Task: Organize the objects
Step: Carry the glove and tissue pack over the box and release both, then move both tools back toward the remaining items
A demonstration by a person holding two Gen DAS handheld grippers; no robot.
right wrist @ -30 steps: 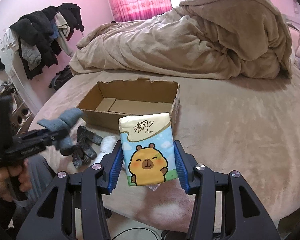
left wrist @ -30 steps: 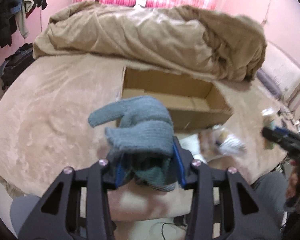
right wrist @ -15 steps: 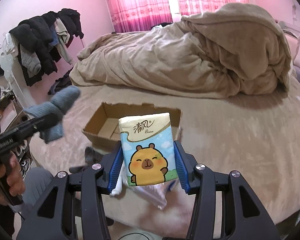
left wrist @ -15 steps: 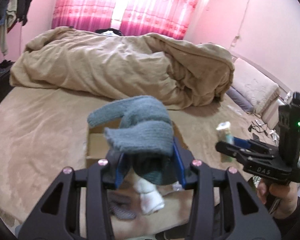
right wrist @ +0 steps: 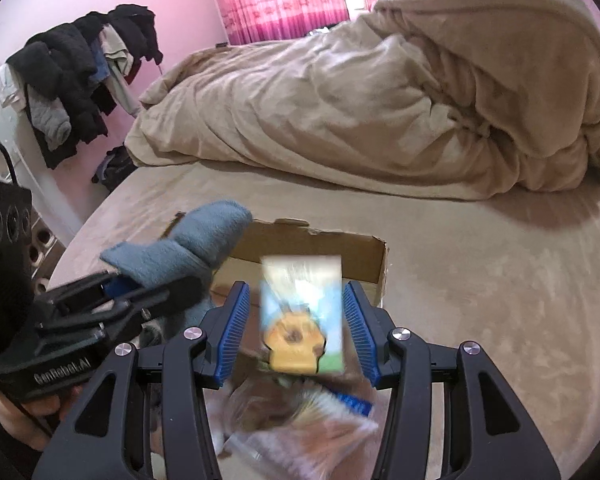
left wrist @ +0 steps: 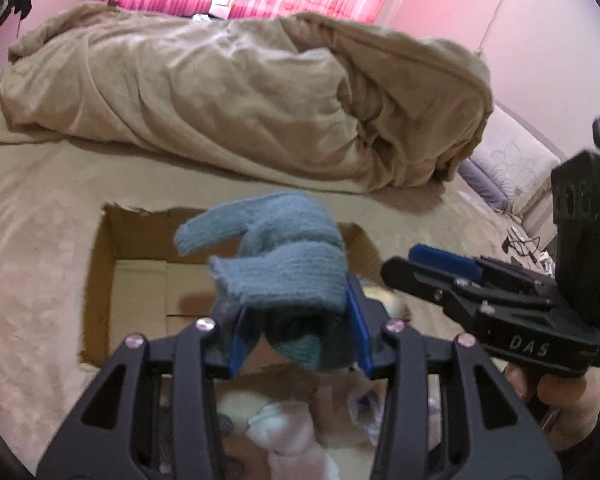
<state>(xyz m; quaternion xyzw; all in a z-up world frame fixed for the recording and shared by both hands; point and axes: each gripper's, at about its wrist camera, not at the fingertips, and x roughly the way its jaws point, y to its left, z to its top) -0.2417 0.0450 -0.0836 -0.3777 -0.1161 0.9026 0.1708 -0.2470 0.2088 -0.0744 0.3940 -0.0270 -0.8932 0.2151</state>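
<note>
Your left gripper is clamped on the grey-blue knitted sock bundle, above the open brown cardboard box; your right gripper stands parted, blurred capybara-print tissue pack loose between the jaws; box looks empty; white socks below the jaws remain unsorted.

The right gripper has its blue pads spread, and a blurred tissue pack sits between them without touching either, over the open cardboard box. Left of it, the left gripper clamps a blue-grey sock.
</note>
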